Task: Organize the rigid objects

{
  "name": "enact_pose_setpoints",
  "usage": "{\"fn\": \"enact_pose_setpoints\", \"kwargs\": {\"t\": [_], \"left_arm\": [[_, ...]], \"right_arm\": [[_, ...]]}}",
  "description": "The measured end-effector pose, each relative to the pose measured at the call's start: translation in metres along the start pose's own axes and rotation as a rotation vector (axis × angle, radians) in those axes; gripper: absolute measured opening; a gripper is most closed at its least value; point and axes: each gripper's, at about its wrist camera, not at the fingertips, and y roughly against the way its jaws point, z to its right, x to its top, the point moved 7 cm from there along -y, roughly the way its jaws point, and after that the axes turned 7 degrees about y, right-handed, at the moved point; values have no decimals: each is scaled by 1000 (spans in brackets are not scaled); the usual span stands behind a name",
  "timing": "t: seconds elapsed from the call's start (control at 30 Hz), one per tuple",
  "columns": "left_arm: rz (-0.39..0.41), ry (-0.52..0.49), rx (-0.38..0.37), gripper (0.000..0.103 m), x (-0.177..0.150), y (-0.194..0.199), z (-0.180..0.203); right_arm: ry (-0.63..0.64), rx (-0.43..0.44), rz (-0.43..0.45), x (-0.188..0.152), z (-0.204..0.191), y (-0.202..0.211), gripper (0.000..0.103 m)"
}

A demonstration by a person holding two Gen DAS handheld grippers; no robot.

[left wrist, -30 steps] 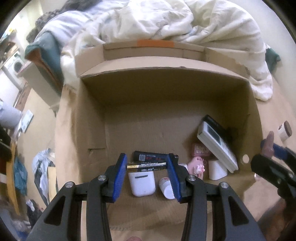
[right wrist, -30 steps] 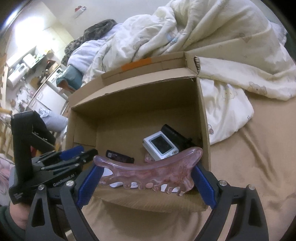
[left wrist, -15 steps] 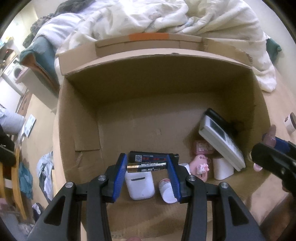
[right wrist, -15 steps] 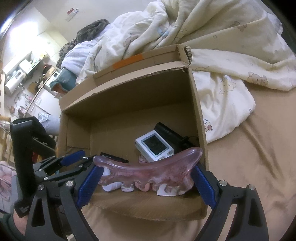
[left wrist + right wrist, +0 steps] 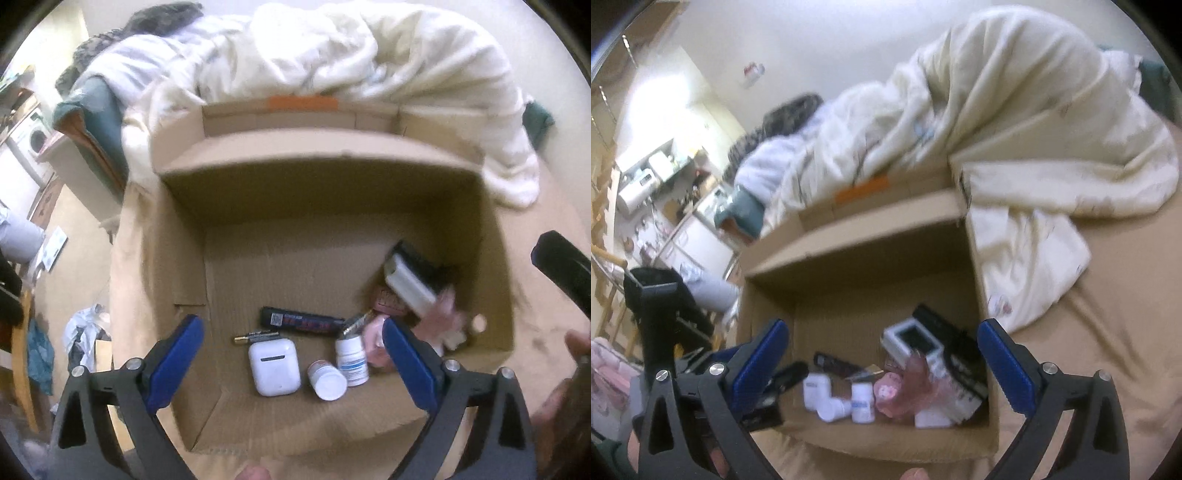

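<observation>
Batteries [image 5: 255,336] in box [image 5: 177,258], below open left gripper [image 5: 293,354]; blurry.

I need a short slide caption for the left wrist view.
Open left gripper above cardboard box holding batteries, earbud case, pill bottles.

Bed [image 5: 1108,369]: tan sheet, bare toward the near right side. Lying directly on it: one open cardboard box [image 5: 332,177], flaps up, orange tape on the far flap; one cream duvet [image 5: 1015,129], bunched behind the box and spilling down just beside its right wall.
</observation>
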Motion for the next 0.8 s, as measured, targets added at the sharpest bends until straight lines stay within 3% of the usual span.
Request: {"fn": "enact_pose_setpoints", "kwargs": {"t": [0.13,0.4,0.63,0.8], "left_arm": [[40,21,-1,101,3,30,-5],[175,37,8,102,-1,104,-20],[327,47,57,102,-28,159,-36],[368,-24,95,102,-53,171,-30]], "right_arm": [[56,-34,72,8,-8,23,103],[76,-6,96,11,-33,75,103],[99,-10,100,-8,-45,117,103],[137,-43,130,-32,-43,129,103]]}}
